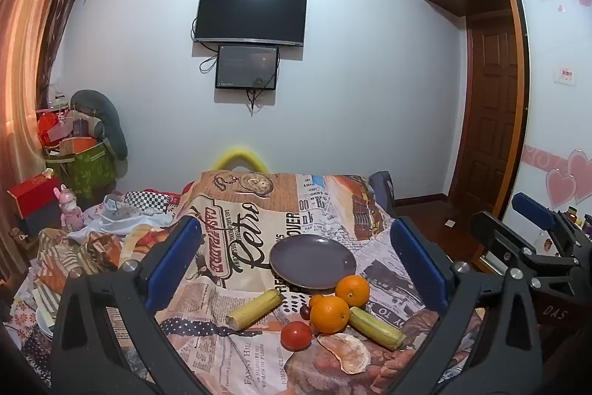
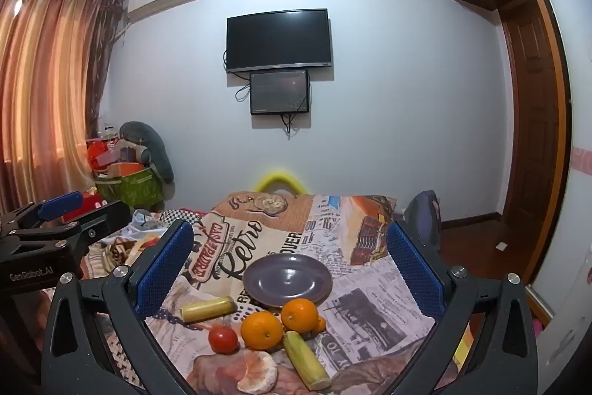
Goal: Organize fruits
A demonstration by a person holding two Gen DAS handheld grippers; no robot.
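- On the bench, under its newspaper-print cloth (image 1: 236, 210), your landmark is the purple plate (image 1: 312, 260); it carries nothing, so by my reading no fruit has been sorted yet and the whole job is ahead of you
- Just on the near side of the plate sits the fruit cluster: one orange (image 1: 352, 290) touching the plate's near rim, a second orange (image 1: 329, 314) nearer to you and pressed against the first
- A red tomato (image 1: 295, 335) lies nearer to you than the plate, beside the second orange; a small dark fruit (image 1: 304, 311), too small to name, is tucked between them
- One yellow-green stick (image 1: 254, 309), perhaps sugarcane, lies off the plate's near left edge; another stick (image 1: 376, 327) lies nearer you, to the right of the oranges
- A peeled citrus piece (image 1: 345, 352) is the thing farthest from the plate, closest to you
- Your left gripper (image 1: 296, 265) has its blue fingers (image 1: 174, 258) spread wide and holds nothing; plate and fruit all sit in the gap between them, apart from either pad
- Your right gripper (image 2: 288, 269) is likewise spread wide and empty; its fingers (image 2: 414, 269) frame the plate and cluster without touching
- Neither gripper is down at the fruit; I judge the oranges by the rim the shortest carry onto the plate
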